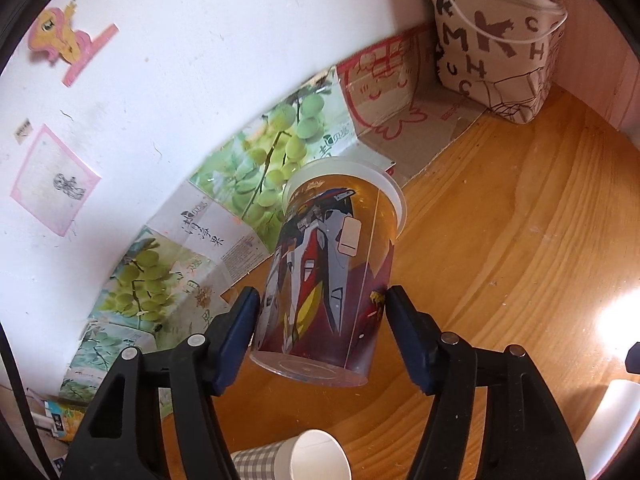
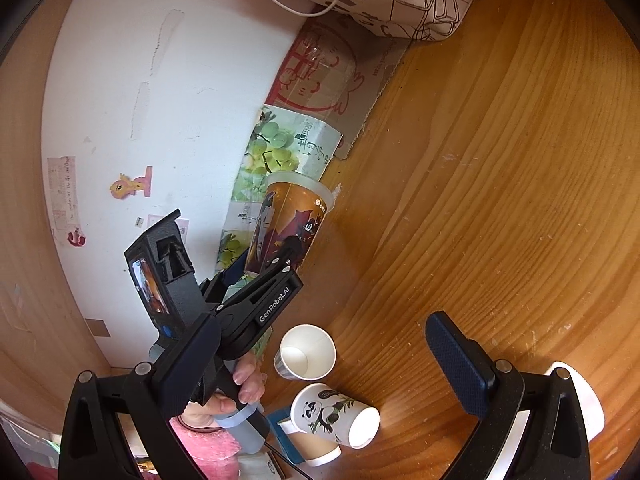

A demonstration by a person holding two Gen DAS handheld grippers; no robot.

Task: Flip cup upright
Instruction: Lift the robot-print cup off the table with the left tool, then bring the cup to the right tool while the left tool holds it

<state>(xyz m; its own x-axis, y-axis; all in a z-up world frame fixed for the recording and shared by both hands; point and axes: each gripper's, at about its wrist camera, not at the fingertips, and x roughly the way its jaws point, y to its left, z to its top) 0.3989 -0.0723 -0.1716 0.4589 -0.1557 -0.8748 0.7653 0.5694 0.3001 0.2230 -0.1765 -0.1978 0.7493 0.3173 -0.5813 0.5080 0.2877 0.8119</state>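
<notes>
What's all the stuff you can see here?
Clear plastic cup with robot print: one, red and blue art, between left gripper's fingers, rim away from the camera.
Paper cups: three lying on table; white checked one, panda one, brown one.
Beige lettered pouch: one, back corner.
Grape-print cardboard: green, against wall.
Pony sticker: yellow-pink, on wall.
Wooden table: brown.
Left gripper: black, closing around robot cup.
Right gripper: black, open.
</notes>
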